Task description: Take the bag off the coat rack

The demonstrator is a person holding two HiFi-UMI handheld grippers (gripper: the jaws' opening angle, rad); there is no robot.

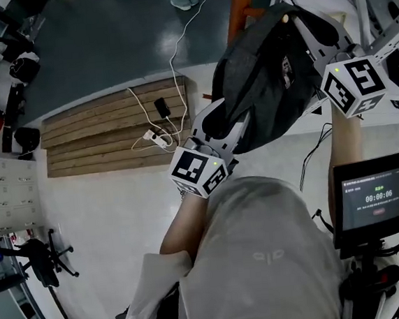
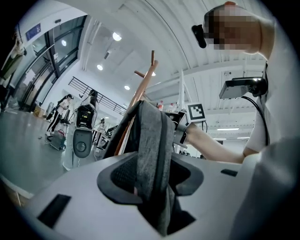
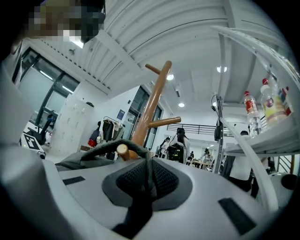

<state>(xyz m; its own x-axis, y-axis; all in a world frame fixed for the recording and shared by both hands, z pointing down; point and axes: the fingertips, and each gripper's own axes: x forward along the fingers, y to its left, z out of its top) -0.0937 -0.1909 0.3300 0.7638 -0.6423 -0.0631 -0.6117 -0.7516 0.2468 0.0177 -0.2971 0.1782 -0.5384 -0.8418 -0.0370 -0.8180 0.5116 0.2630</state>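
A dark grey bag hangs on a wooden coat rack, whose pole also rises behind the bag in the left gripper view. The bag's thin top handle loops over a peg. My right gripper is shut on that handle just in front of the peg. In the head view it is up at the bag's top right. My left gripper is lower, at the bag's left side. The padded shoulder strap fills the gap between its pads.
A white metal shelf frame with bottles stands close on the right. On the floor lies a wooden platform with a power strip and cables. A monitor stands at my right. People and gym machines are far behind.
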